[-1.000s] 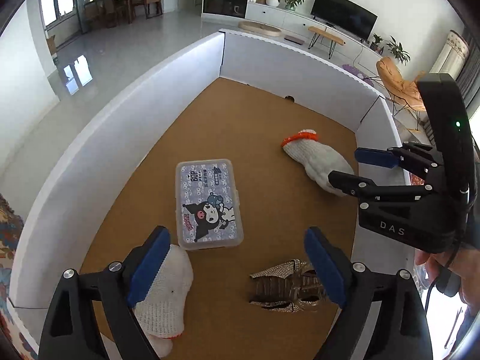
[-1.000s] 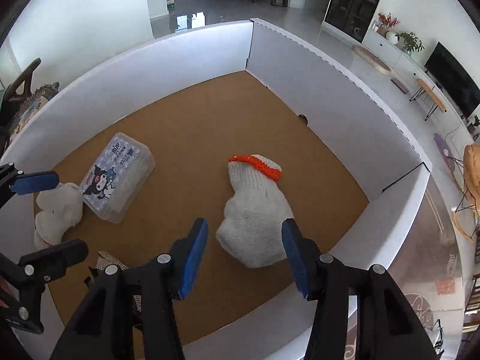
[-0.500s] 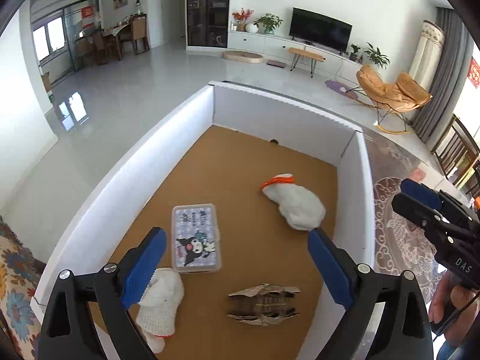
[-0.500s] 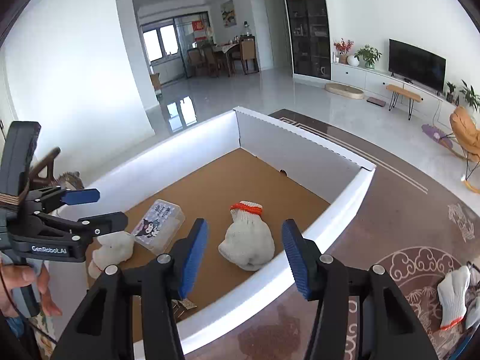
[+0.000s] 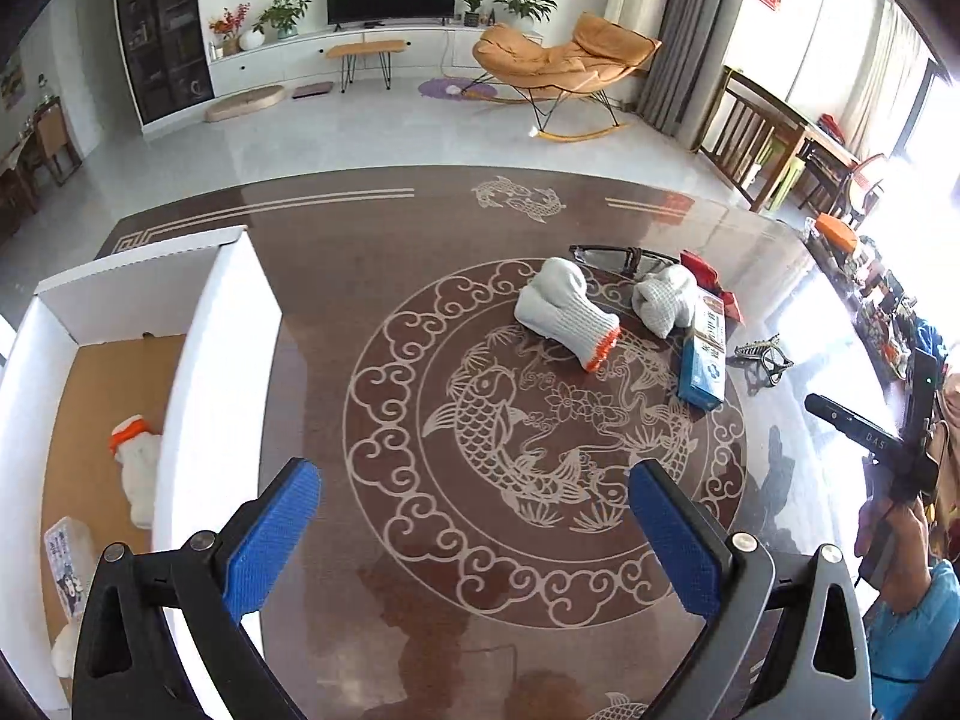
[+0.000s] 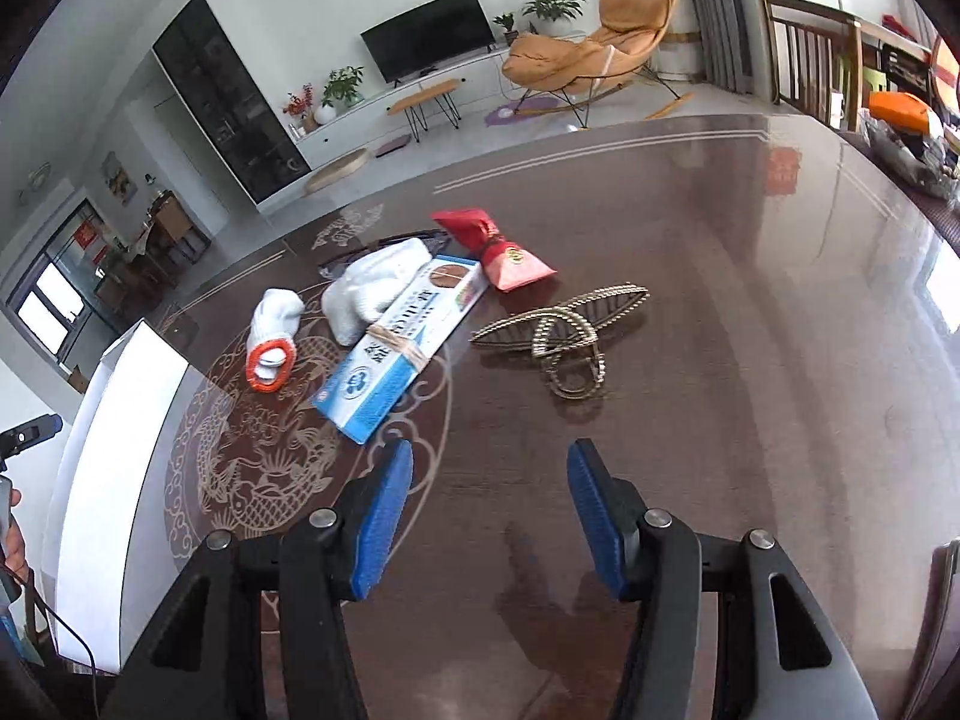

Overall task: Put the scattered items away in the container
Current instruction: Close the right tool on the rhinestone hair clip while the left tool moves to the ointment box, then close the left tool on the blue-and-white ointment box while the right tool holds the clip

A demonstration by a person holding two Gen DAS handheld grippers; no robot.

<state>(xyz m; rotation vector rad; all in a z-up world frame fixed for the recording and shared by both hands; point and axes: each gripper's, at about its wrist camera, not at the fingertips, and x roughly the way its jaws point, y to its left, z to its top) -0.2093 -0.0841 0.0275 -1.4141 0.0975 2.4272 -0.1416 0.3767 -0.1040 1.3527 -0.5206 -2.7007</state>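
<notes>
The white-walled container (image 5: 216,360) with a cork floor stands at the left; a white glove (image 5: 135,468) and a clear printed case (image 5: 66,558) lie inside it. On the dark table lie an orange-cuffed glove (image 5: 564,312) (image 6: 273,336), a second glove (image 6: 372,288), a blue-white carton (image 6: 402,348), a red pouch (image 6: 498,252) and a metallic hair claw (image 6: 564,330). My left gripper (image 5: 474,498) hangs wide open over the table's fish pattern, holding nothing. My right gripper (image 6: 489,474) is opening with nothing between its fingers, just short of the hair claw.
Dark glasses (image 5: 612,255) lie behind the gloves. A person's hand (image 5: 888,534) carries the right gripper at the table's right side. Clutter lines the table's far right edge (image 6: 918,150). Beyond the table are wooden chairs, an orange rocker and a television unit.
Both grippers have swung away from above the container to the right, out over the dark table. The right jaws stand wider than before, and the left jaws widened a little.
</notes>
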